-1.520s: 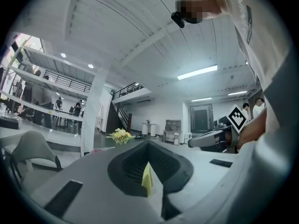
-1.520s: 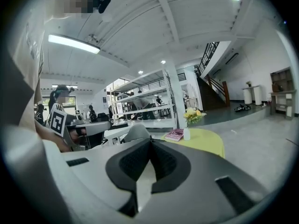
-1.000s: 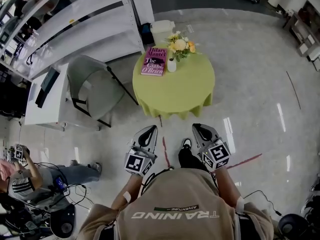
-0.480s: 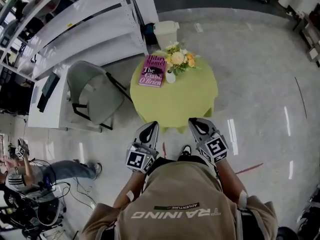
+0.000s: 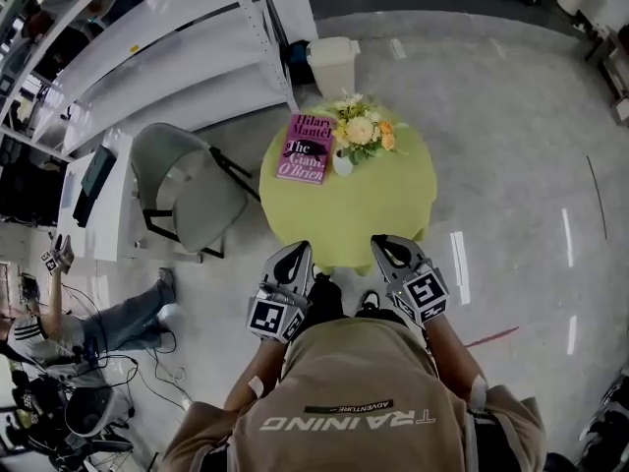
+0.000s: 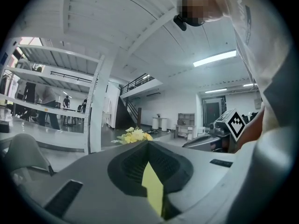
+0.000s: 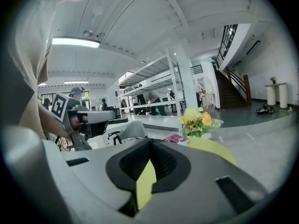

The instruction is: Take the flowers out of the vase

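Site was a large open studio hall.
Noted polished grey floor, tall white metal shelving racks, dark staircase to mezzanine.

A wide hall with a glossy grey floor that throws back pale streaks of light. A round desk draped in a yellow-green cloth stands near the middle. Just to its left is a grey shell chair on dark legs, and behind the chair runs a long white shelving rack. A white lidded bin stands on the floor just beyond the desk. A low white cabinet sits further left, with loose cables on the floor near it. A red tape line crosses the floor at the lower right. Overhead, a white beamed ceiling carries a bright strip light. A dark-railed staircase climbs along a white wall.
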